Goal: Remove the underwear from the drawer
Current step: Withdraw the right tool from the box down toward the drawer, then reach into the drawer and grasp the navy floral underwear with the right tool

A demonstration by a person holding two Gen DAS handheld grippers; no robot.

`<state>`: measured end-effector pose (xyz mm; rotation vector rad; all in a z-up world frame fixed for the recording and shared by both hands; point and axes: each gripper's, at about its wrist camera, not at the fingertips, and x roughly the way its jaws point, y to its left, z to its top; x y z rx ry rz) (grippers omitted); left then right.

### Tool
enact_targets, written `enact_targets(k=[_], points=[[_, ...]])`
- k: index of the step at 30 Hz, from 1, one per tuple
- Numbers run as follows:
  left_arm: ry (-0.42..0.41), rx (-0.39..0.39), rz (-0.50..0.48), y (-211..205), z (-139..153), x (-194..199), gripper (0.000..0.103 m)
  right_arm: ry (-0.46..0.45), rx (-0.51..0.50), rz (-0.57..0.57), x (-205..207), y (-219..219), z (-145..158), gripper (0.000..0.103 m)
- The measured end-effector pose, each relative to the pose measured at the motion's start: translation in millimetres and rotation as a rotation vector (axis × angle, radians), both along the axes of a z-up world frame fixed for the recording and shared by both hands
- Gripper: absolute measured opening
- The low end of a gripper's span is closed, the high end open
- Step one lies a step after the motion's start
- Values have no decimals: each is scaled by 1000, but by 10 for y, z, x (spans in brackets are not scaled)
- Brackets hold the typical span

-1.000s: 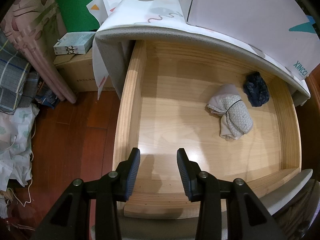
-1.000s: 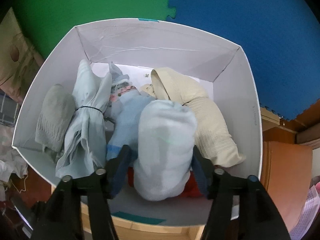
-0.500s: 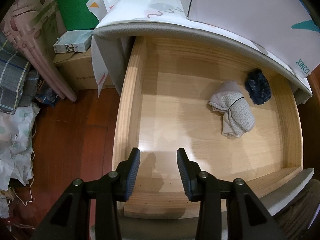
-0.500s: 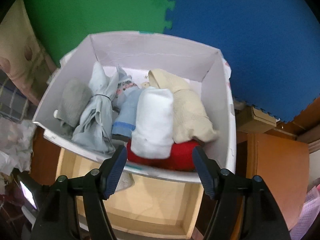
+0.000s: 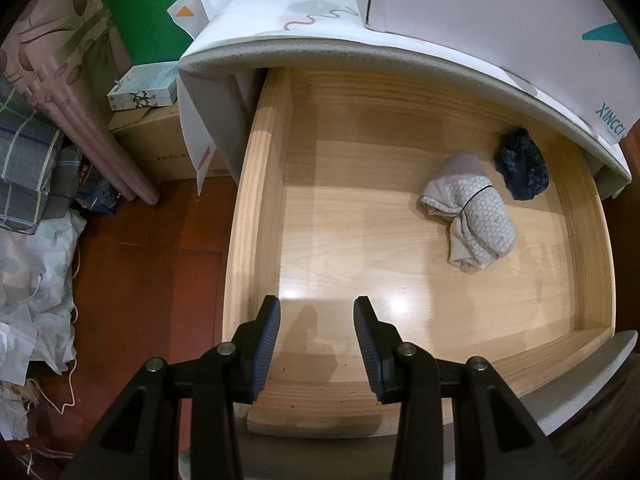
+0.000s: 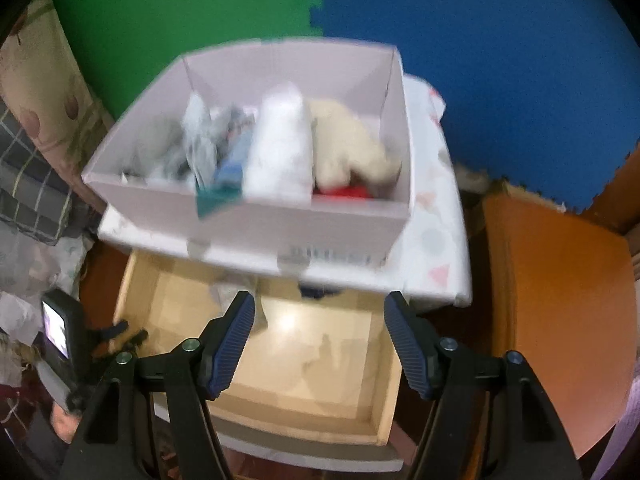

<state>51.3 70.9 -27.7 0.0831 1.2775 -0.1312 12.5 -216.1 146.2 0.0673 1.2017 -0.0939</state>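
1. The wooden drawer [image 5: 256, 216] fills the centre of the left wrist view, pulled open beneath a cabinet top draped with a patterned white cover [image 5: 304, 4]; in the right wrist view the drawer [image 6: 140, 280] sits in the lower centre, blurred.
2. A white cardboard box [image 6: 320, 220] stands on the cabinet top in the upper centre of the right wrist view, packed with rolled garments: a white roll [image 6: 280, 156], a cream one [image 6: 352, 148] and a red piece [image 6: 348, 193] among them.
3. The left tool [image 5: 316, 308] hangs at the bottom centre over the drawer's front edge, its jaws parted with nothing between them.
4. The right tool [image 6: 318, 312] sits at the bottom centre above the drawer, jaws spread wide and empty.
5. The patterned grey-white underwear bundle [image 5: 472, 216], tied with a black band, lies on the drawer floor at centre right.
6. A dark blue bundle [image 5: 522, 168] lies just beside it, toward the upper right near the back corner.
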Motion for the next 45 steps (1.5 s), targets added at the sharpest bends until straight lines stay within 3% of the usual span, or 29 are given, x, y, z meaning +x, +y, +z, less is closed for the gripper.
enact_targets(k=[3,8,15,24,36,39,45], points=[[-2,-3,3,11,1,1,39,47,21,-9,-85,-8,-332,53],[2,-7,4,22,2,6,39,93,43,-41,-132,-29,-837,50],[5,-8,-3,25,3,8,39,96,49,-80,-80,-54,-1299,48],[0,-17,-1,36,12,3,39,24,41,-183,102,-169,-1596,49],[1,-26,-5,45,20,-2,39,80,21,-166,381,-132,-1746,49],[0,-28,-3,57,23,-1,39,38,-36,-159,427,-128,-1732,52],[2,-31,-5,54,25,-3,39,4,-23,-153,499,-128,-1751,55]])
